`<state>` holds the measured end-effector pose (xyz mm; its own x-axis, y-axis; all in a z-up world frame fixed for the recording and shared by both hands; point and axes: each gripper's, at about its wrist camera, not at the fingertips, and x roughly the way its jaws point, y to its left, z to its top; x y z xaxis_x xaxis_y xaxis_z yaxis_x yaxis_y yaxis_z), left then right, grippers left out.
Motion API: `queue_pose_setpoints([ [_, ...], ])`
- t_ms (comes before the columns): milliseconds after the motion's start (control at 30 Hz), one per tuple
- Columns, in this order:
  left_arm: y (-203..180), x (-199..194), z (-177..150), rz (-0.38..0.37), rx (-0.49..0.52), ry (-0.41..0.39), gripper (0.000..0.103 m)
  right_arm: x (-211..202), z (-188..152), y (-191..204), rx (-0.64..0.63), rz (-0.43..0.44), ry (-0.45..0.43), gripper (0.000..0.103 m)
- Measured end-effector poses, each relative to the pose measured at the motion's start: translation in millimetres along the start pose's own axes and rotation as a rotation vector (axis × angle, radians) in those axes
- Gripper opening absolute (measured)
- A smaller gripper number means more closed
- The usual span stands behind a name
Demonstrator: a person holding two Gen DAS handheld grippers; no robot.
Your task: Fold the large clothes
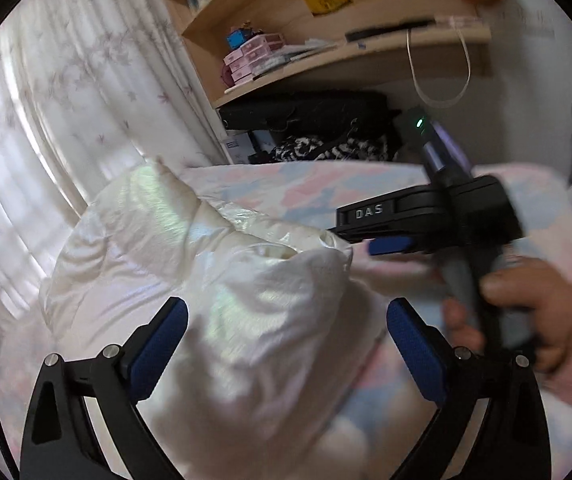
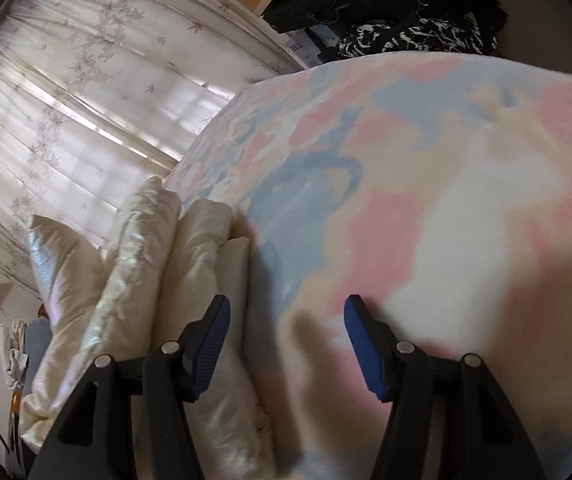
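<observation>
A cream, shiny padded garment [image 1: 214, 288] lies bunched on a bed with a pink, blue and cream blanket [image 1: 293, 192]. My left gripper [image 1: 287, 340] stands wide open, a puffed fold of the garment rising between its blue pads [image 1: 162, 344] without being pinched. In the same view my right gripper [image 1: 359, 236], held by a hand [image 1: 525, 312], points at the garment's far edge. The right wrist view shows my right gripper [image 2: 287, 346] open low over the blanket [image 2: 425, 184], nothing between its fingers, with the folded garment [image 2: 146, 264] just left of its left finger.
A patterned white curtain [image 1: 46, 128] hangs behind the bed at the left. Wooden shelves [image 1: 325, 64] with boxes stand beyond the bed, with black bags [image 1: 305, 116] and a black-and-white cloth [image 2: 413, 40] beneath them.
</observation>
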<state>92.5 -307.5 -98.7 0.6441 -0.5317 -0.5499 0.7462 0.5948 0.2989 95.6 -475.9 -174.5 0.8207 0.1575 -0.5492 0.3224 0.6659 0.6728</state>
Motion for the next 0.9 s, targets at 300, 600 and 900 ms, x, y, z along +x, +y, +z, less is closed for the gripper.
queue_pose_setpoints([
  [300, 146.3, -33.5, -11.8, 0.130, -0.326, 0.118, 0.099, -46.9, 28.4, 108.3, -0.306, 0.031, -0.067, 0.092],
  [600, 242.5, 30.3, -31.0, 0.244, -0.496, 0.205, 0.099, 25.4, 52.8, 215.6, -0.585, 0.027, 0.113, 0.092],
  [900, 254.9, 87.9, -5.5, 0.257, -0.498, 0.151, 0.099, 100.3, 56.7, 209.4, -0.611, 0.065, 0.299, 0.039],
])
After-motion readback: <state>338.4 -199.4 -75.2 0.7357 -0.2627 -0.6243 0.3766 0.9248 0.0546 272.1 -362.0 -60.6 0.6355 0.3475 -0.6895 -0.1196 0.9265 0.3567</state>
